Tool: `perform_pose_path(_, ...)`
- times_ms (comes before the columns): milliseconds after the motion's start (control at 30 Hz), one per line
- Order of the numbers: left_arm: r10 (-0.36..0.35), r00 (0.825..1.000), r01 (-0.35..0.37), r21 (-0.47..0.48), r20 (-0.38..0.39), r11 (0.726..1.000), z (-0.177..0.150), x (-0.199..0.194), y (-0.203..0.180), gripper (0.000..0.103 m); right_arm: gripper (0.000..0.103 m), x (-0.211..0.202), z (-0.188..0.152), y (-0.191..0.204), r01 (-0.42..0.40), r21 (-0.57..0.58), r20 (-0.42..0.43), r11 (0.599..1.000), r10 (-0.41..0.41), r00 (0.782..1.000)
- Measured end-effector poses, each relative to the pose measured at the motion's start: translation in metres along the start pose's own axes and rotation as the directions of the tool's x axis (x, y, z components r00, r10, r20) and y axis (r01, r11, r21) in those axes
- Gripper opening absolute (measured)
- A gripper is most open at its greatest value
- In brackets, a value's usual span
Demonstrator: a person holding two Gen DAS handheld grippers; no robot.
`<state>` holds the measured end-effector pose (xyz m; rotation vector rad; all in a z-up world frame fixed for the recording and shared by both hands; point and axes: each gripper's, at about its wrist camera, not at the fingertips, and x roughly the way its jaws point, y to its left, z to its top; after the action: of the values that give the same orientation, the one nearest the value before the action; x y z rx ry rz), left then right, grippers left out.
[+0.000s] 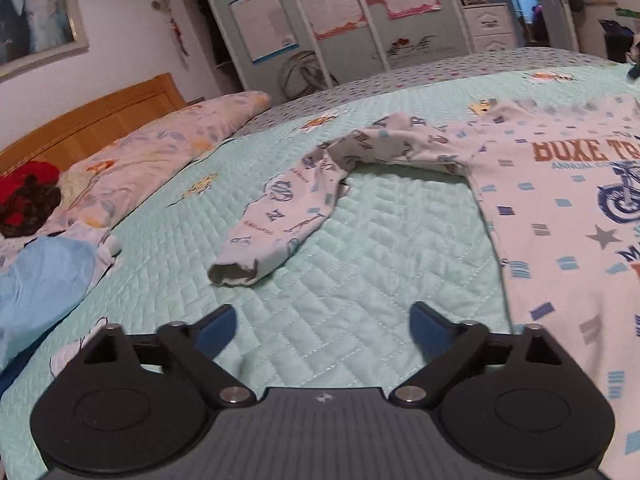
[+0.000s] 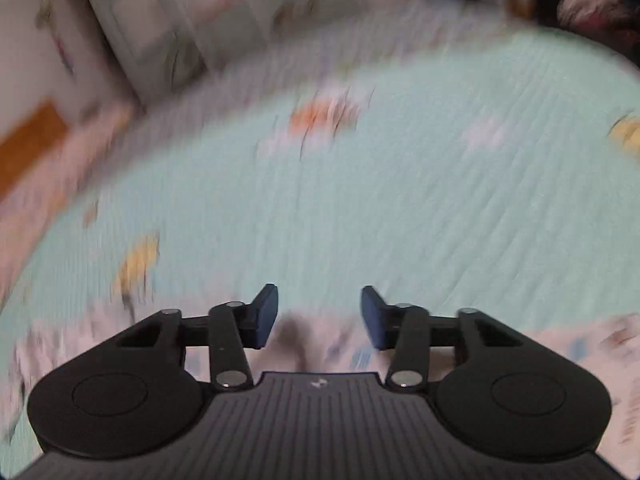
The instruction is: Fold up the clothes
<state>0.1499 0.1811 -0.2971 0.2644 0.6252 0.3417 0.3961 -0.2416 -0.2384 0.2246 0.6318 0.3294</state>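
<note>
Both pairs of fingers stand apart and hold nothing. On the left gripper [image 1: 322, 330] the blue pads are spread wide over bare quilt [image 1: 360, 280], with the sleeve's cuff a little beyond them and the shirt's edge just off the right-hand finger. On the right gripper [image 2: 319, 316] the pads are parted less widely, with only blurred cloth and quilt showing between them.

Going left to right in the left wrist view: a blue cloth [image 1: 40, 284] and a red garment [image 1: 28, 196] lie by the pillow [image 1: 160, 148] near the headboard. Then comes the sleeve [image 1: 288, 208], printed with letters, bent at the elbow and running out from the shirt's shoulder, its cuff toward the camera. Furthest right is the shirt [image 1: 560, 240], white with small blue marks and a motorbike print, lying front-up and spread flat on the quilt.

The right wrist view is smeared; pale printed fabric, probably the same shirt, shows along its lower edge beside the gripper, but I cannot tell which part.

As for progress, the shirt lies open rather than folded: this sleeve is out to the side and the body shows no fold in what can be seen. Its far side and hem are out of frame, so the folding there cannot be judged. The sleeve on view and the body remain to be folded.
</note>
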Motion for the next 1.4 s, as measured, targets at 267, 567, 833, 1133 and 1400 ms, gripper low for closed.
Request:
perform_pose_path(267,-0.086,0.995,0.079,-0.141,-0.046,0.987,-0.002,0.012,0.022,0.103,0.072,0.026,-0.002,0.025,-0.072,0.021,-0.063,0.997,0.073,0.995)
perform_pose_path(567,-0.118,0.992,0.107,-0.190,-0.048,0.976,-0.006,0.017,0.027,0.103,0.072,-0.022,-0.023,0.020,0.172,0.067,-0.061,0.983,-0.168,0.984)
perform_pose_path(833,-0.118,0.992,0.107,-0.198,-0.046,0.974,-0.006,0.017,0.027,0.103,0.060,-0.136,-0.139,0.018,0.066,0.296,-0.105,0.953,-0.036,0.994)
perform_pose_path(1133,-0.113,0.992,0.102,-0.189,-0.049,0.977,-0.005,0.017,0.025,0.103,0.034,-0.179,-0.210,0.028,-0.039,0.513,-0.134,0.857,0.125,0.983)
perform_pose_path(1400,-0.482,0.869,0.412,-0.378,-0.110,0.829,-0.020,-0.013,0.071,0.102,0.027,-0.199,-0.251,0.004,-0.172,0.750,-0.115,0.639,0.382,0.917)
